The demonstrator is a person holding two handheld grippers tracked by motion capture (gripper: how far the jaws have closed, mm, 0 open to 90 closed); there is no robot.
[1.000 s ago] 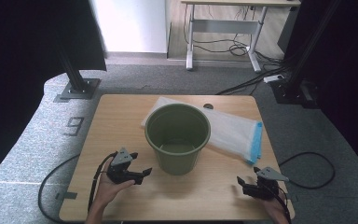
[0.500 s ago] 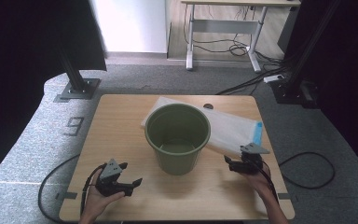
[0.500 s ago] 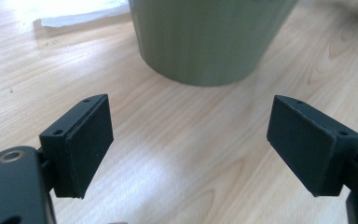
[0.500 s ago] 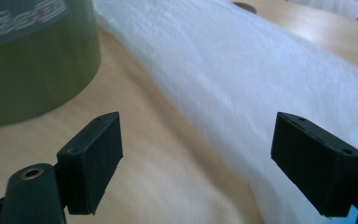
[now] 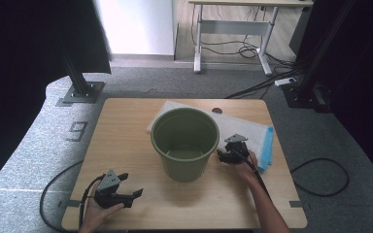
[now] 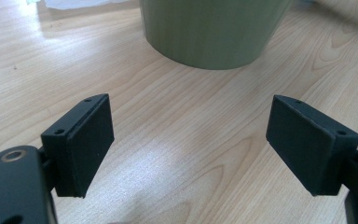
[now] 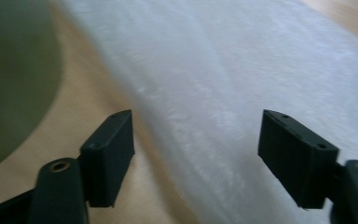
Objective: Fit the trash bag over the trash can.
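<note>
Writing is scarce here: the one readable mark is a pale figure 9 (image 5: 78, 131) on the grey floor just left of the table (image 5: 126, 126), and neither the bucket nor the bag carries a label you can make out. At the near left corner, your left gripper (image 5: 126, 194) rests low over the bare wood with its jaws spread wide and nothing between them; in the left gripper view the green bucket (image 6: 214, 32) stands ahead of them, well apart from the pads. The bucket (image 5: 185, 143) sits upright near the middle of the table, and it looks empty from the high view. Just to its right, your right gripper (image 5: 225, 156) hovers beside the bucket wall at the near edge of the white plastic bag (image 5: 252, 133); its jaws have just been closing a little but stand apart, with the bag's (image 7: 223, 93) frosted sheet lying beneath and ahead of them, and the pads do not press on it. That view is blurred. The bag lies flat behind and to the right of the bucket, its blue strip (image 5: 267, 148) toward the table's right edge. Around the light wooden table you have grey carpet, black stands, trailing cables and a desk frame at the back.
</note>
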